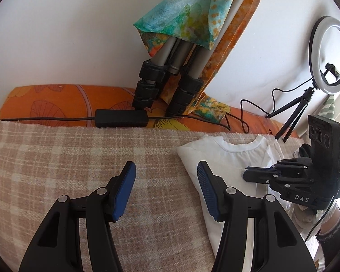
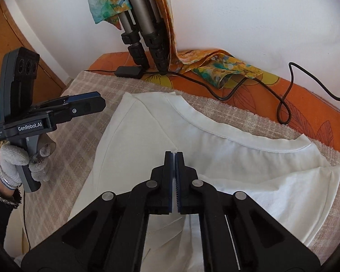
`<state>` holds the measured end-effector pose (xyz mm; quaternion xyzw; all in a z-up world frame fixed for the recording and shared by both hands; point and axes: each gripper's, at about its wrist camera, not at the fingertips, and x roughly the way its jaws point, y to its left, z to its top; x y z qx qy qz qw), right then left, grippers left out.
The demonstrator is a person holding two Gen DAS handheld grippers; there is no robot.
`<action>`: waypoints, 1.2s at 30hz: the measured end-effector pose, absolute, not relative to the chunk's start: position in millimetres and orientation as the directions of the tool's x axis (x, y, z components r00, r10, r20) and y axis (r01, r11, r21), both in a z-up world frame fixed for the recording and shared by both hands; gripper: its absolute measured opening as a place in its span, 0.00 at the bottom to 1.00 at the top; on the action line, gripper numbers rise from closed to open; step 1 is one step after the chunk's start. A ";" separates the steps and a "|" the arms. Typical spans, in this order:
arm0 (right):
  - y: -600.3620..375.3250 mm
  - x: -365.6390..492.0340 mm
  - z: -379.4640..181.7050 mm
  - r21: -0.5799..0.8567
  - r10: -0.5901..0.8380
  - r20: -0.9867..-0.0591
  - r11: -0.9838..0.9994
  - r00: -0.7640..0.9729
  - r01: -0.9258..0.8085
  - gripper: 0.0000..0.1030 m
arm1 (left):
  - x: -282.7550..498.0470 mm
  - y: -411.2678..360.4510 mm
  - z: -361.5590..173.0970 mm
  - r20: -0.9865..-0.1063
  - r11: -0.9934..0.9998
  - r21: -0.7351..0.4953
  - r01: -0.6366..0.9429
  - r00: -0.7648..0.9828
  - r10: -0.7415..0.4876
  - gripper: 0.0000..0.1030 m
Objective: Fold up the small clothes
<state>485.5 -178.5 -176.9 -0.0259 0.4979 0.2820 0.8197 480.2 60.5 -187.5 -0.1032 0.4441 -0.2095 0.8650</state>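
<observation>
Right tool clenched on white shirt fold; left tool released, beside shirt's edge.

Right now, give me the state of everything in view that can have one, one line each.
White T-shirt: lying partly folded on the checked blanket.
Left gripper: open, nothing between its fingers.
Right gripper: shut, over the shirt; a grip on cloth is unclear.
Ring light: unlit.

A checked beige blanket covers the orange patterned bed, with a white T-shirt lying on it.
</observation>
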 end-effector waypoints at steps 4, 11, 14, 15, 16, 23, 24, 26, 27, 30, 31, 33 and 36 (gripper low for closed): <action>-186.5 481.8 -167.6 0.188 0.404 -0.820 0.859 0.405 -0.476 0.03 | 478.4 63.6 -188.7 -0.723 0.890 -0.371 0.264 0.520 -0.455 0.53; -179.7 481.7 -164.6 0.173 0.400 -0.823 0.853 0.404 -0.492 0.03 | 478.3 38.0 -197.1 -0.755 0.900 -0.295 0.320 0.500 -0.425 0.53; -196.8 482.1 -151.3 0.238 0.439 -0.792 0.861 0.423 -0.449 0.20 | 485.7 27.5 -202.3 -0.771 0.910 -0.261 0.321 0.498 -0.397 0.53; -203.5 480.6 -145.7 0.242 0.445 -0.778 0.864 0.444 -0.441 0.21 | 487.4 23.9 -201.9 -0.772 0.914 -0.243 0.326 0.506 -0.385 0.53; -212.3 478.4 -139.9 0.246 0.447 -0.767 0.867 0.461 -0.432 0.21 | 489.0 20.8 -201.0 -0.772 0.911 -0.241 0.335 0.503 -0.389 0.53; -299.9 474.6 -134.7 0.307 0.410 -0.747 0.911 0.524 -0.275 0.31 | 497.8 11.4 -193.8 -0.750 0.883 -0.295 0.364 0.485 -0.450 0.15; -313.5 476.0 -138.3 0.313 0.397 -0.749 0.918 0.530 -0.245 0.33 | 498.8 7.6 -194.3 -0.756 0.887 -0.278 0.368 0.486 -0.438 0.11; -338.6 478.8 -148.1 0.345 0.388 -0.756 0.921 0.528 -0.183 0.35 | 499.8 3.6 -194.2 -0.763 0.897 -0.250 0.364 0.496 -0.415 0.09; -350.1 480.5 -154.0 0.373 0.398 -0.754 0.914 0.523 -0.158 0.37 | 499.4 3.5 -192.6 -0.755 0.895 -0.255 0.366 0.503 -0.421 0.09; -373.5 486.5 -172.0 0.439 0.428 -0.747 0.892 0.509 -0.106 0.37 | 499.4 5.7 -187.8 -0.737 0.892 -0.268 0.363 0.519 -0.433 0.09; -376.2 488.6 -177.1 0.450 0.436 -0.747 0.887 0.503 -0.101 0.37 | 500.7 5.9 -188.2 -0.739 0.888 -0.285 0.360 0.508 -0.443 0.11; -377.6 492.1 -186.8 0.456 0.437 -0.750 0.885 0.496 -0.091 0.37 | 503.0 6.3 -189.3 -0.747 0.881 -0.310 0.358 0.481 -0.459 0.25; -373.9 497.4 -195.6 0.485 0.456 -0.733 0.871 0.505 -0.083 0.37 | 503.1 -1.2 -193.7 -0.767 0.891 -0.274 0.362 0.477 -0.430 0.51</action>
